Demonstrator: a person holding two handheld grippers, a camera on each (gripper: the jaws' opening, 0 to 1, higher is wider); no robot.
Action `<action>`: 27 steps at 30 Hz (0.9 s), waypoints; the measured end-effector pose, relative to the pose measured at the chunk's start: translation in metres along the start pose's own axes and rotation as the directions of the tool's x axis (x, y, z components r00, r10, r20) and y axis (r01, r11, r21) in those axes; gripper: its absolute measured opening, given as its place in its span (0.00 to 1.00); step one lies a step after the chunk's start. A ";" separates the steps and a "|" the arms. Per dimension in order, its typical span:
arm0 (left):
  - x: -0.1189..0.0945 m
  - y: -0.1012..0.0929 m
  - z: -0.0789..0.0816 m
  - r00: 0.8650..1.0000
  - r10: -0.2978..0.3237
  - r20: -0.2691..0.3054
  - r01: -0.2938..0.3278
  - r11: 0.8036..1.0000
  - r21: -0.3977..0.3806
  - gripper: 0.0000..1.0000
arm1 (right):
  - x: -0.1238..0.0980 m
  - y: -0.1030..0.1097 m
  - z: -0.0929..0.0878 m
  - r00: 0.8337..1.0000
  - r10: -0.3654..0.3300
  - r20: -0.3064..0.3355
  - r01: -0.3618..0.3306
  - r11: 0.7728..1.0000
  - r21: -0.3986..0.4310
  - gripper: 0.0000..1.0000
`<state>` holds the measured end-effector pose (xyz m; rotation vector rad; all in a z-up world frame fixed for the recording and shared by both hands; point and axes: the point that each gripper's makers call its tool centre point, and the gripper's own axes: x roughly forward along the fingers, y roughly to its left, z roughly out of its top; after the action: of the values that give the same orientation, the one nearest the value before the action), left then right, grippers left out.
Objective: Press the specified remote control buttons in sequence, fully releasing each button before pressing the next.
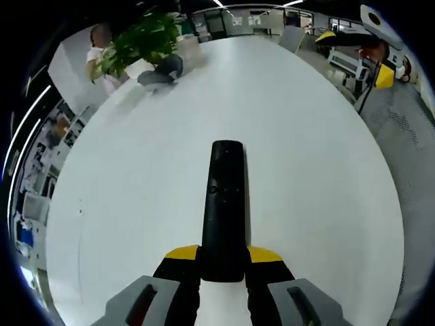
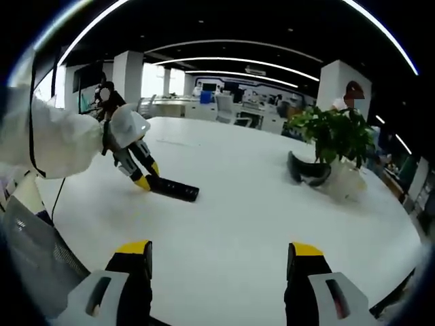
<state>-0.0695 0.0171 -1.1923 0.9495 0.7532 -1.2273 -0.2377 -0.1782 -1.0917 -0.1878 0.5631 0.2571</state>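
The left gripper [image 1: 223,266] is clamped on the near end of the remote [image 1: 225,204], steadying it at the lower middle of the left gripper view on the white table [image 1: 136,176], while the right gripper [image 2: 221,261] hangs with its jaws wide apart and empty, well away from it. This looks like the start of the pressing step, so next the right gripper must come across and set one jaw tip onto the first button. The remote is a slim black bar lying flat, its buttons too small to tell apart; in the right gripper view it sits at middle left, with a potted plant [image 2: 333,136] at upper right.
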 end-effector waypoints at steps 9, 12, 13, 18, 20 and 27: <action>0.004 0.020 -0.003 1.000 -0.003 -0.028 0.004 1.000 0.020 0.24 | 0.001 0.002 -0.001 1.000 0.007 -0.008 -0.007 1.000 -0.005 0.80; 0.005 0.025 -0.003 0.999 0.001 -0.039 0.001 1.000 0.029 0.24 | 0.001 0.001 -0.001 1.000 0.003 -0.007 -0.003 1.000 -0.002 0.80; 0.005 0.026 -0.003 0.999 -0.002 -0.039 0.003 0.999 0.032 0.24 | 0.001 0.001 -0.001 1.000 0.002 -0.005 -0.002 1.000 -0.002 0.80; 0.006 0.034 -0.003 0.999 -0.009 -0.047 0.011 0.999 0.038 0.24 | 0.001 0.001 -0.002 1.000 0.002 -0.014 -0.002 1.000 -0.004 0.80; 0.007 0.040 -0.005 0.998 -0.005 -0.055 0.008 0.999 0.040 0.24 | 0.001 0.001 -0.002 1.000 0.002 -0.015 -0.002 1.000 -0.004 0.80; 0.005 0.065 -0.015 0.995 0.017 -0.101 -0.011 0.998 0.060 0.24 | 0.002 0.001 -0.002 1.000 0.001 -0.015 -0.001 1.000 0.000 0.80</action>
<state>-0.0045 0.0326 -1.1916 1.0704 0.7922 -1.2016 -0.2377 -0.1776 -1.0946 -0.1897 0.5776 0.2574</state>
